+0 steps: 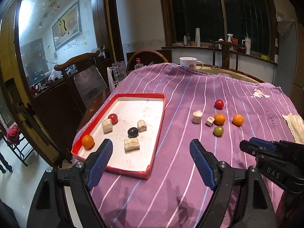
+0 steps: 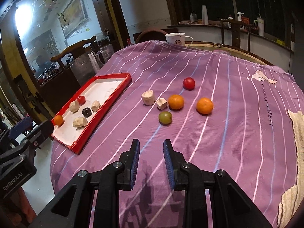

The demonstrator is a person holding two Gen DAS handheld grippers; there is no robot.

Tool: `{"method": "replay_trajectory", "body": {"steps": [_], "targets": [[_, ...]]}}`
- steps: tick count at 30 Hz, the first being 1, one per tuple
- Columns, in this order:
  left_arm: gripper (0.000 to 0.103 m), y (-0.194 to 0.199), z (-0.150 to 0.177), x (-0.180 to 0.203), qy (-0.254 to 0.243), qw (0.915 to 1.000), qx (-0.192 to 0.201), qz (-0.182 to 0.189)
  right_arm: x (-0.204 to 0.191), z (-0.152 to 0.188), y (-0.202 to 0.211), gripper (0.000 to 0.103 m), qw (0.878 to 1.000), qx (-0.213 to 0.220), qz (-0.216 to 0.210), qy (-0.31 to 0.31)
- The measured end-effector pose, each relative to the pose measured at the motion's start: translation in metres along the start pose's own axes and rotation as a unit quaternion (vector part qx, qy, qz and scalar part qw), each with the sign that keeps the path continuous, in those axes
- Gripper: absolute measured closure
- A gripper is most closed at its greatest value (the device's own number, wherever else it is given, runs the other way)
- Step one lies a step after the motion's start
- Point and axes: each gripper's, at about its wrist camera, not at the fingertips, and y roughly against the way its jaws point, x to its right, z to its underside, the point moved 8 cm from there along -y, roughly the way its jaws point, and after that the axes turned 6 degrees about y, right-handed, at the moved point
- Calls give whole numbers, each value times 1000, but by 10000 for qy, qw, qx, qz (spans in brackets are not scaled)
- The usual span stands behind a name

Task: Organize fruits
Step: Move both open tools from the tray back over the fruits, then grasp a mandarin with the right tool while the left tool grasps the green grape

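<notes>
Dim indoor night scene under warm artificial light, seen through two fisheye lenses.

The glass panel (image 1: 55,38) at upper left glares blue-white; the window (image 1: 218,13) is black. Soft shadows fall on the striped cloth (image 1: 190,98) near the bottom edge. Straight lines bow, corners vignette dark, and the centre stays sharp.
</notes>
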Motion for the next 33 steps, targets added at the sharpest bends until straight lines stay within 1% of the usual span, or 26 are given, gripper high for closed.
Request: {"method": "replay_trajectory", "body": {"steps": [8,14,17,19,22,26,29,33], "targets": [[20,-6,7,4,37,9998,-168,122,19,4,1,75,9998,-57,205,-6],[20,-25,19,-1,252,9979,-508,325,63,2,-2,75,9975,-187,679,-97],[20,-34,24,-2,309,9970,-610,360,94,-5,-8,75,9952,-272,880,-321],[20,-37,26,-1,325,9966,-644,405,103,-9,-16,75,9948,-336,870,-406],[20,-44,28,5,330,9957,-697,506,110,-22,-37,75,9957,-367,711,-465],[20,-51,30,16,320,9937,-788,736,115,-40,-66,75,9960,-319,632,-541],[20,-59,25,29,181,9920,-878,894,117,-49,-87,75,9960,-357,623,-536],[20,-77,19,60,-86,9853,-1106,1299,113,-51,-99,74,9969,-346,518,-489]]}}
